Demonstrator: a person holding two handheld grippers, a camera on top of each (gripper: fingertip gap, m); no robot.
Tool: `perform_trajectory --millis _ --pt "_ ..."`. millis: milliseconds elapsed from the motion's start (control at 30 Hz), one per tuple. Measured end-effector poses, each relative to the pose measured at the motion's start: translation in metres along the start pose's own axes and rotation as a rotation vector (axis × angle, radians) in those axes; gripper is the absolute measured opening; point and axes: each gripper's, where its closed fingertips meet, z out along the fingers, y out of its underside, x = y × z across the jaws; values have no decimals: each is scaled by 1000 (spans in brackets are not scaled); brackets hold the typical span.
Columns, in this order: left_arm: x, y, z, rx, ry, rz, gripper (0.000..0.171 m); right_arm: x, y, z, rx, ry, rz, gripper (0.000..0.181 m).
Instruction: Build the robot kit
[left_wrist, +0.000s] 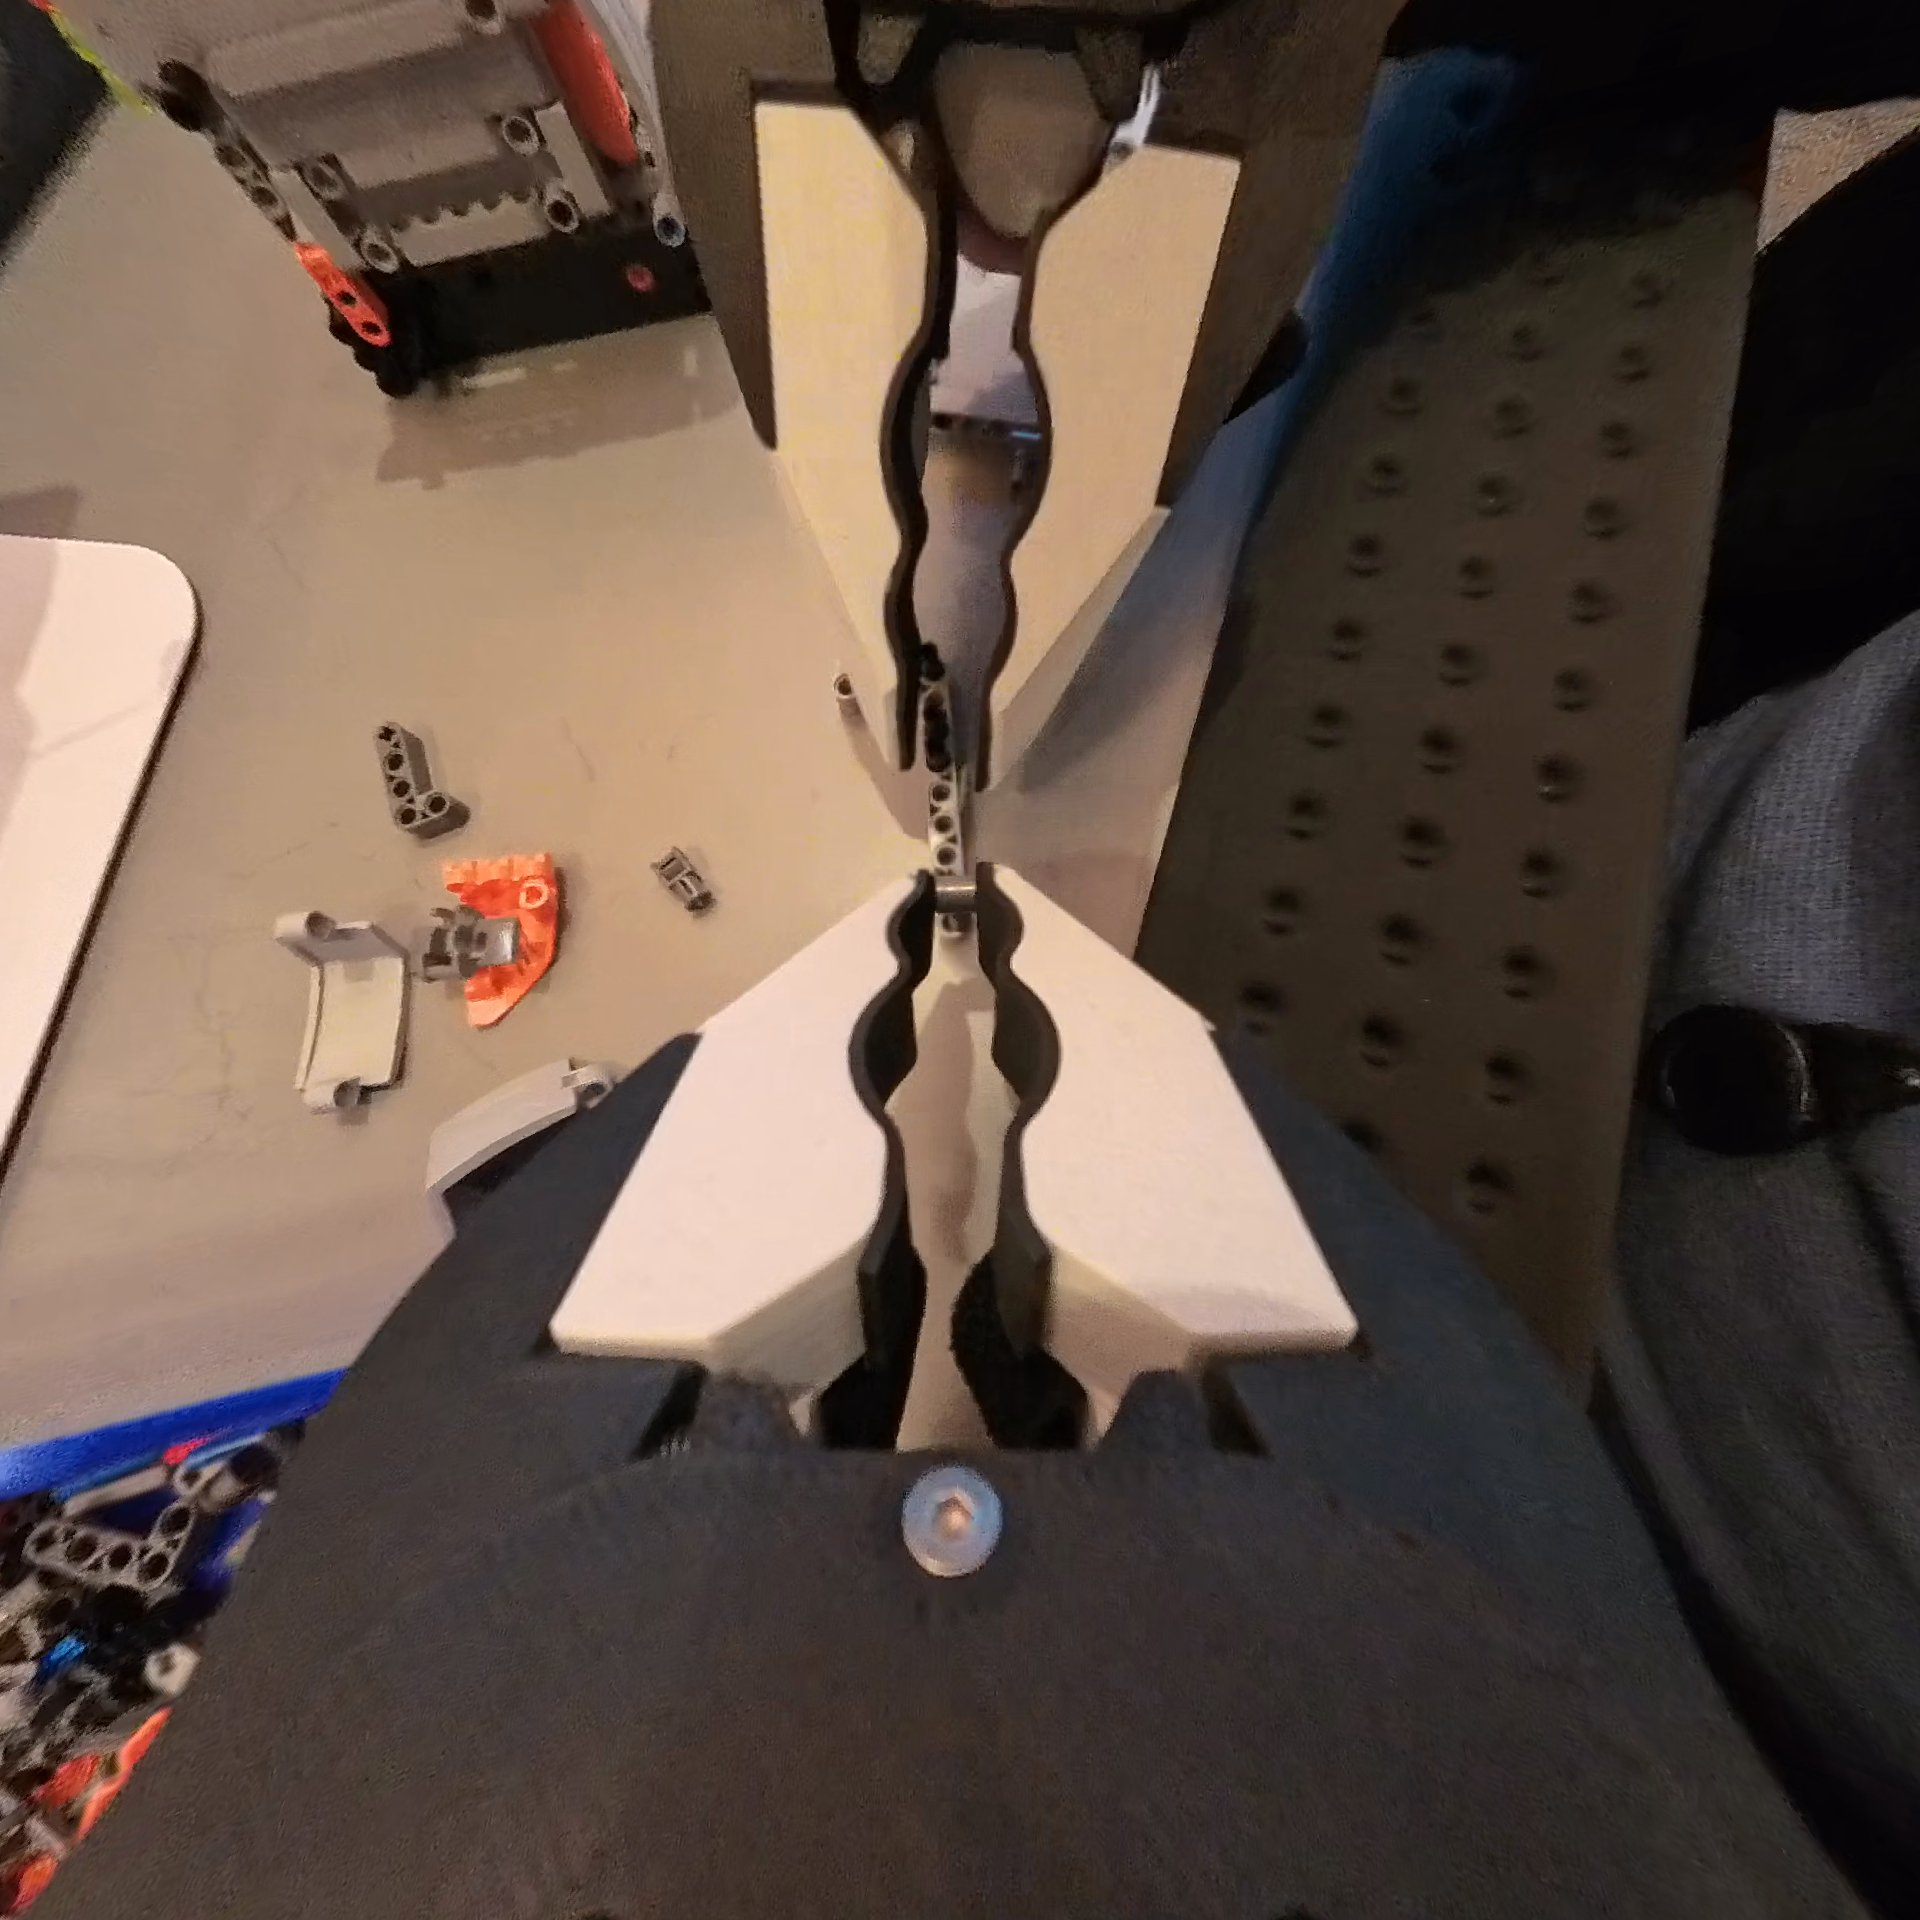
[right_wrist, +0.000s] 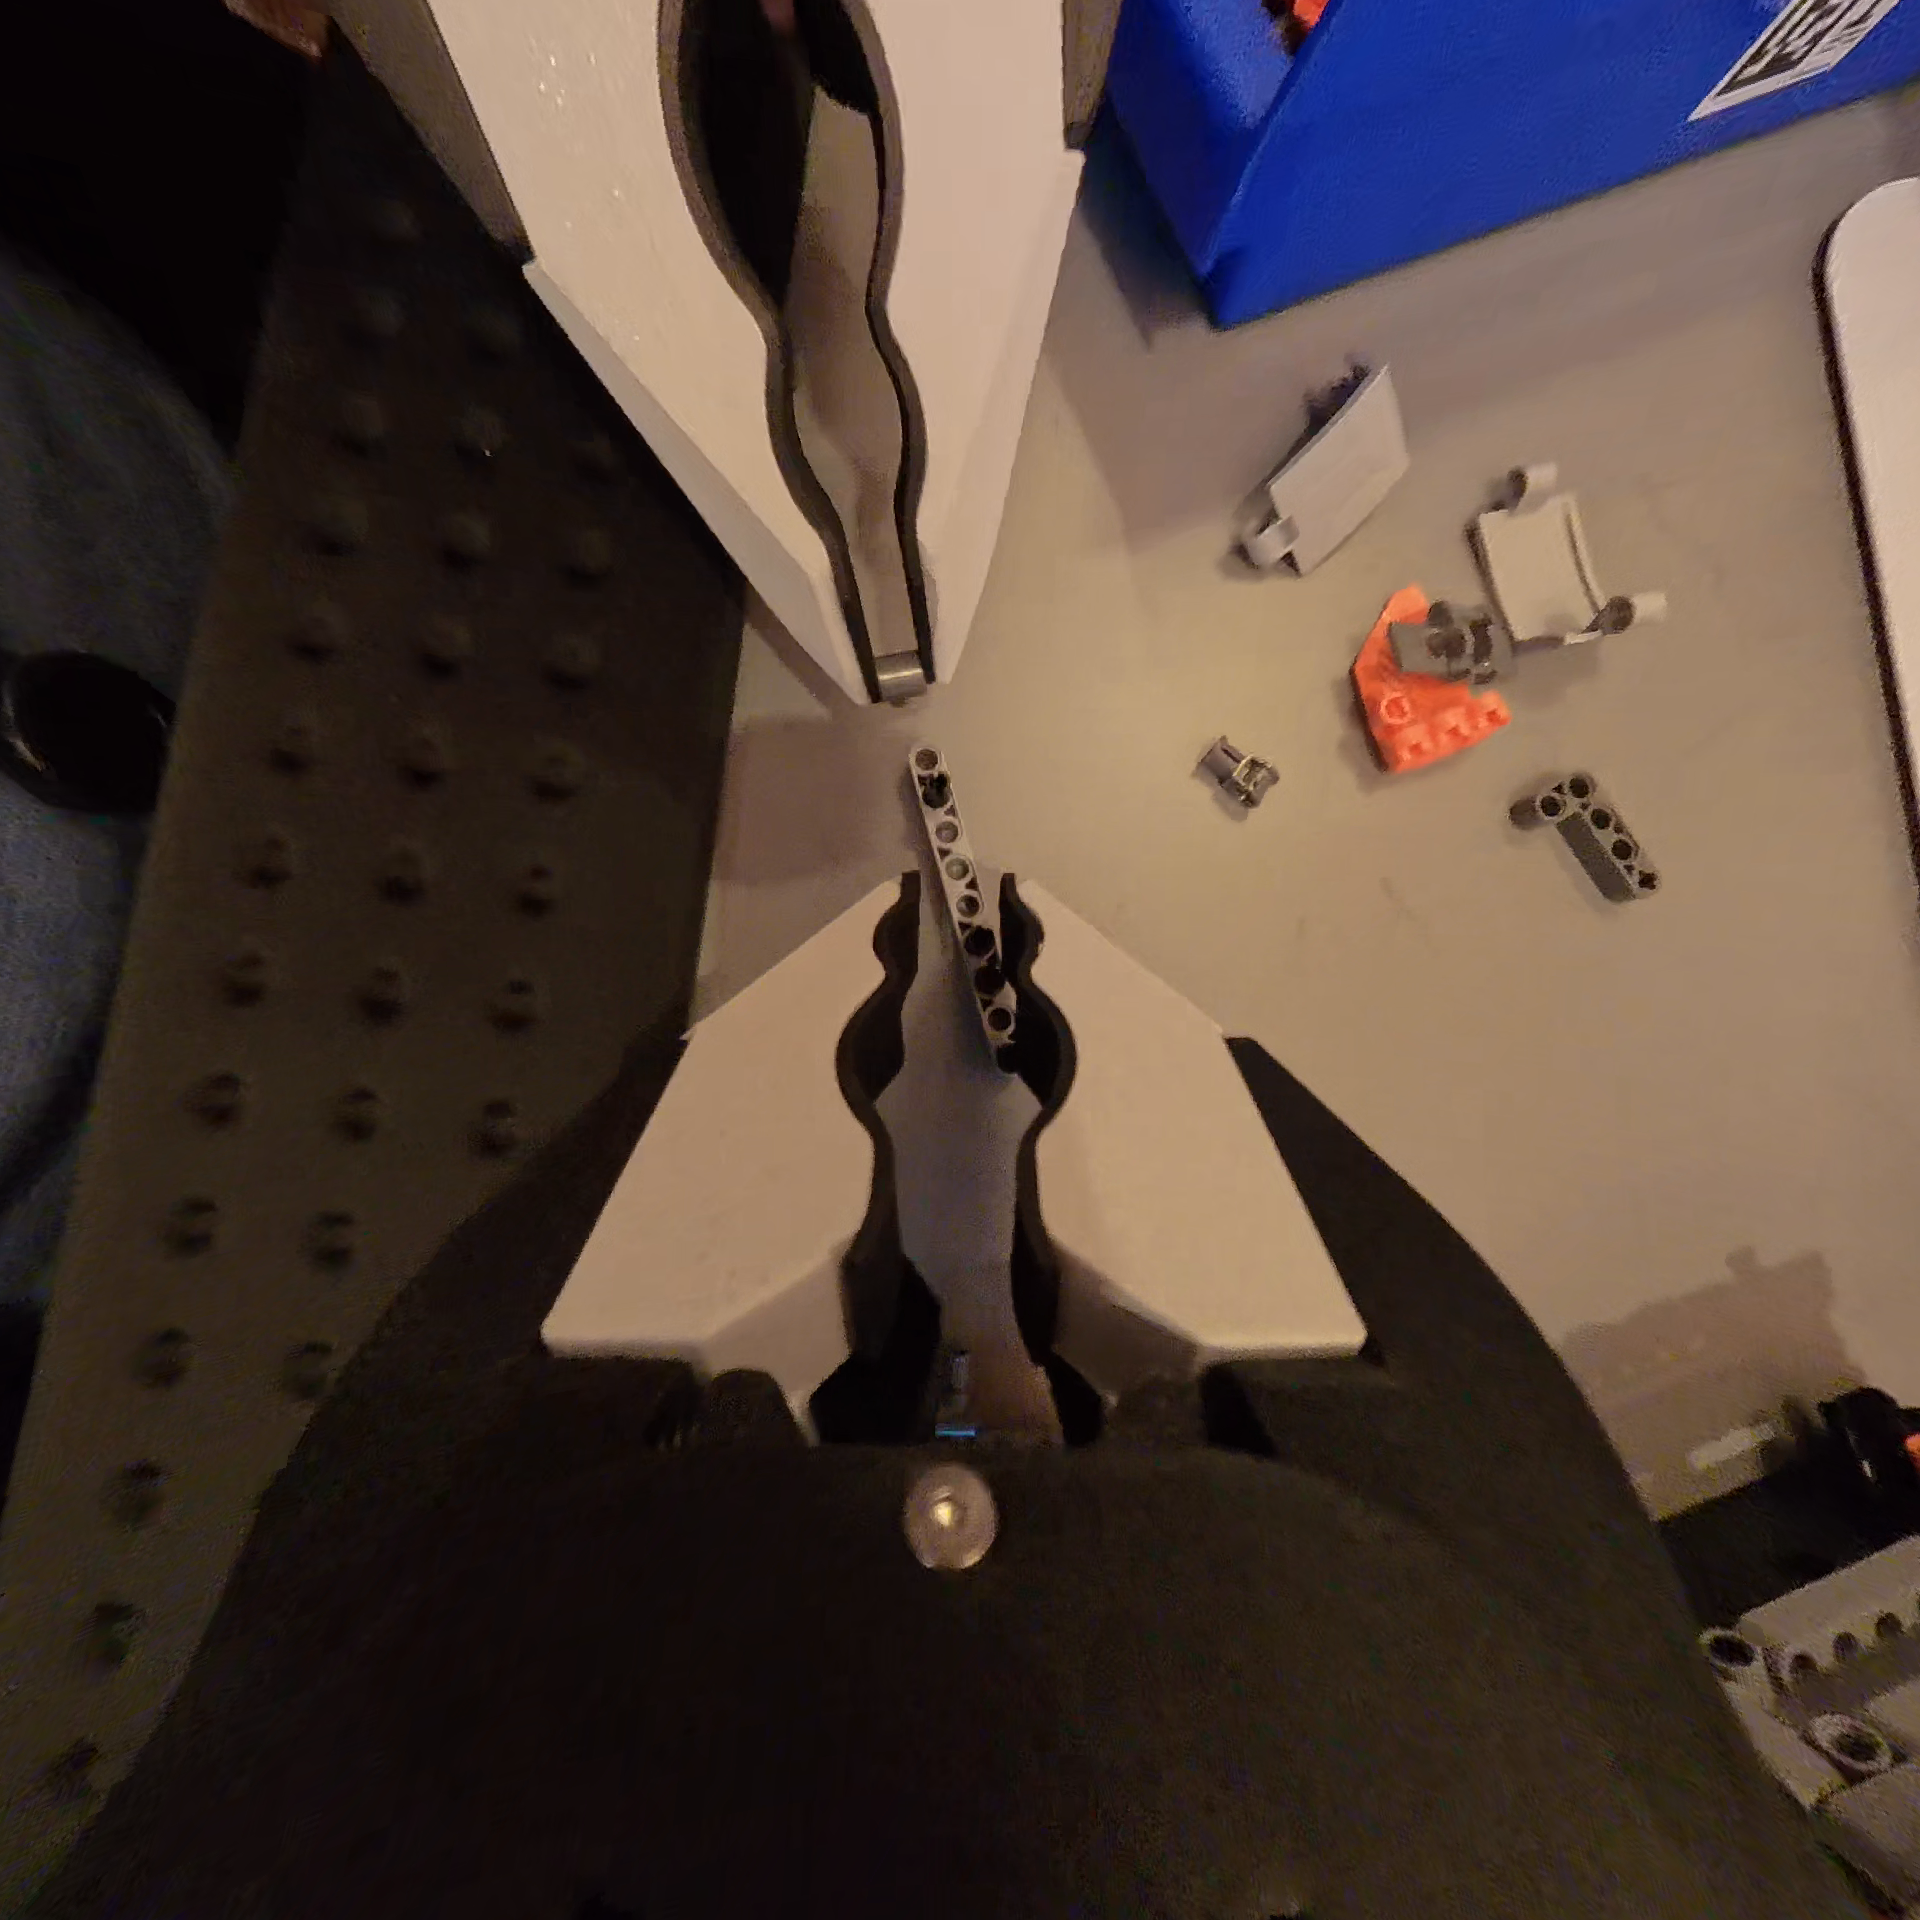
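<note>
Beside gripped grey beam (right_wrist: 961, 904), loose bricks (right_wrist: 1423, 686)

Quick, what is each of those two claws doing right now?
Left gripper: shut on a small grey pin.
Right gripper: shut on a grey holed beam.

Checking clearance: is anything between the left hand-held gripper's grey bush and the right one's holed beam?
Nothing visible. The left hand-held gripper holds the grey bush just off the free end of the holed beam in the right hand-held gripper; only bare table shows in the gap.
</note>
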Motion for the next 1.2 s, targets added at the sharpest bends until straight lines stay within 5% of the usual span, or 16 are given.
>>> perform_trajectory --millis 333,1200 --pt "-1 16 13 -66 -9 6 5 -1 10 15 -61 10 -15 5" --pt "-7 15 15 68 43 67 5 -3 9 16 -15 -16 6 5"
